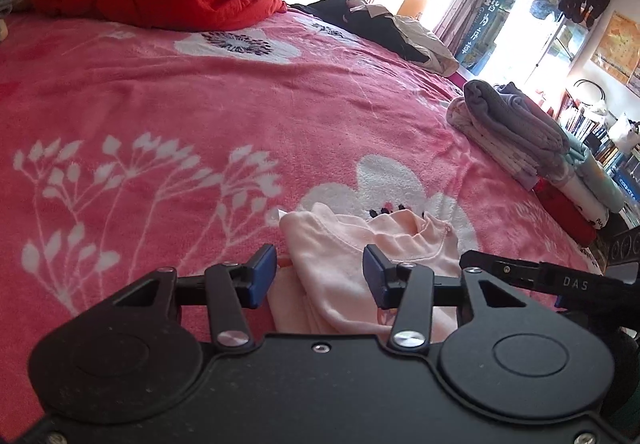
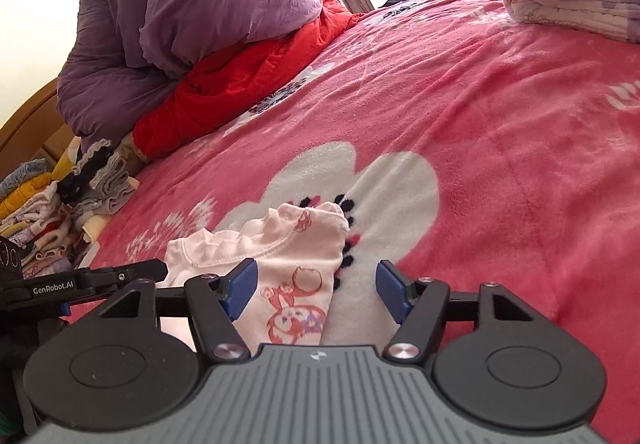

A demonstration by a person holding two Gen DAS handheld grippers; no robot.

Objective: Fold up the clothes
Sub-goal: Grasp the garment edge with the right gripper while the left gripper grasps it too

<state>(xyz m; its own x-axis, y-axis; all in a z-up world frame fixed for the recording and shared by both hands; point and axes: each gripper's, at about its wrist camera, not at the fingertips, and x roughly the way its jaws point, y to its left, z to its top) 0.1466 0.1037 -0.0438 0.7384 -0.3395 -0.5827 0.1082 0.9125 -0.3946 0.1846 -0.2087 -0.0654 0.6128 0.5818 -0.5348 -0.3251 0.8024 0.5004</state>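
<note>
A small pale pink garment [image 1: 344, 248] lies crumpled on the pink flowered blanket [image 1: 200, 116], close in front of both grippers. My left gripper [image 1: 320, 276] stands open; the cloth lies between its blue pads [image 1: 262, 276] and they do not press on it. In the right wrist view the same garment [image 2: 288, 256] shows a red cartoon print and a ruffled edge. My right gripper [image 2: 316, 288] is open, with the cloth's right edge between its jaws near the left pad [image 2: 240, 284]. Each gripper shows at the edge of the other's view.
A purple duvet [image 2: 200, 4] and a red quilt [image 2: 248, 76] are heaped at the head of the bed. Folded clothes [image 1: 516, 132] are stacked at the bed's right edge, with several more small folded pieces [image 2: 48, 212] at the left edge. A bookshelf [image 1: 592, 124] stands beyond.
</note>
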